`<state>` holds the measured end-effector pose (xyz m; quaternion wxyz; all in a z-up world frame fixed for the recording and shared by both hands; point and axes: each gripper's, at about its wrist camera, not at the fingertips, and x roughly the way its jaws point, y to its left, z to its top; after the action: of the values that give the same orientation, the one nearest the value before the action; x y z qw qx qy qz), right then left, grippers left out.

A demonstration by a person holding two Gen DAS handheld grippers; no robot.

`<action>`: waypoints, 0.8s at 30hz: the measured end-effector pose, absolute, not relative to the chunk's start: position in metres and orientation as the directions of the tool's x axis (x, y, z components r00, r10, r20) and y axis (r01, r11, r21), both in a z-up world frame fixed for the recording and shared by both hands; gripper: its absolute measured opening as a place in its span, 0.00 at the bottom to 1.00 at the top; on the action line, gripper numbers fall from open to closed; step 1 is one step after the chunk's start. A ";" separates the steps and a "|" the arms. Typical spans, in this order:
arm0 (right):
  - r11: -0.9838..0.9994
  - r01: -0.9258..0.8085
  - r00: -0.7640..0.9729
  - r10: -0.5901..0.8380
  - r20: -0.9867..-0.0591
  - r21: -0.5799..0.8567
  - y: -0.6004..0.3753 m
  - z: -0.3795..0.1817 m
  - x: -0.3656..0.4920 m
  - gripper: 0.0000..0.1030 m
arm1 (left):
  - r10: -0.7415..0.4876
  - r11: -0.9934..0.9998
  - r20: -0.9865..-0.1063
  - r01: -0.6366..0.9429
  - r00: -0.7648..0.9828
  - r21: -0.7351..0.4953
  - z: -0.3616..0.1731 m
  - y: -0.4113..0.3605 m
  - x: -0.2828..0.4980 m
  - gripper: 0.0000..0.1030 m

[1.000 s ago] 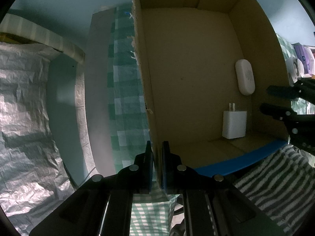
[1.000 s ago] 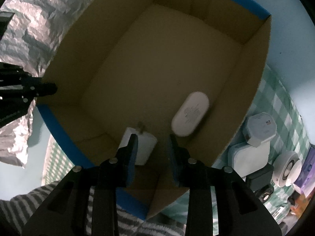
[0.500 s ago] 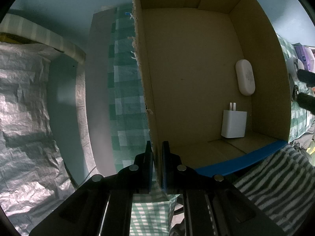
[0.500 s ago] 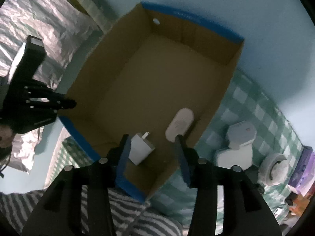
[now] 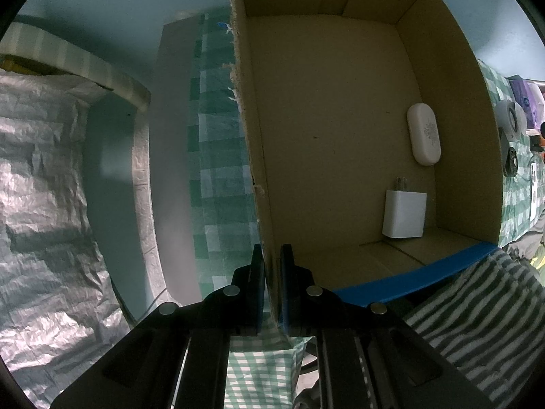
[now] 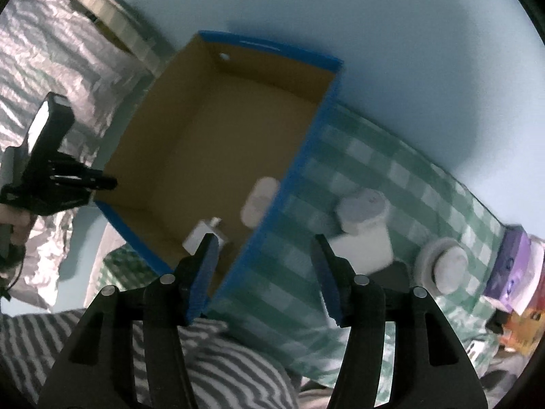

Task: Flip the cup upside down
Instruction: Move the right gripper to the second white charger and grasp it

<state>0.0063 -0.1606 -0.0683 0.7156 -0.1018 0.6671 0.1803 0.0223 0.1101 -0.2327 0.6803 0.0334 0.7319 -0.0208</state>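
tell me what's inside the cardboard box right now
Inside the cardboard box lie a white wall charger and a white oval case, both near its right wall. The near-left corner, behind the left gripper, is hidden.

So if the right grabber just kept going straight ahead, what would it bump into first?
Probably the blue side wall of the cardboard box. The right gripper is open, and that wall runs up between its fingers. Depth is hard to judge, and the picture is blurred.
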 end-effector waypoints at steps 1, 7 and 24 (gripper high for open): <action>0.919 -0.384 0.043 0.117 -0.992 0.092 -0.168 -0.069 0.006 0.55 | 0.022 0.997 -0.997 0.078 -0.072 0.016 -0.233 0.110 0.022 0.07; 0.942 -0.331 0.012 0.071 -0.997 0.063 -0.212 -0.086 0.000 0.55 | 0.029 0.997 -0.997 0.080 -0.074 0.023 -0.232 0.110 0.022 0.07; 0.944 -0.325 -0.125 0.022 -0.992 0.062 -0.256 -0.164 -0.026 0.55 | 0.034 0.997 -0.997 0.078 -0.076 0.028 -0.232 0.107 0.021 0.07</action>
<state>-0.0258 -0.2560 -0.1641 0.6535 -0.1026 0.7380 0.1330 0.0213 0.1068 -0.2317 0.6788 0.0383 0.7332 -0.0162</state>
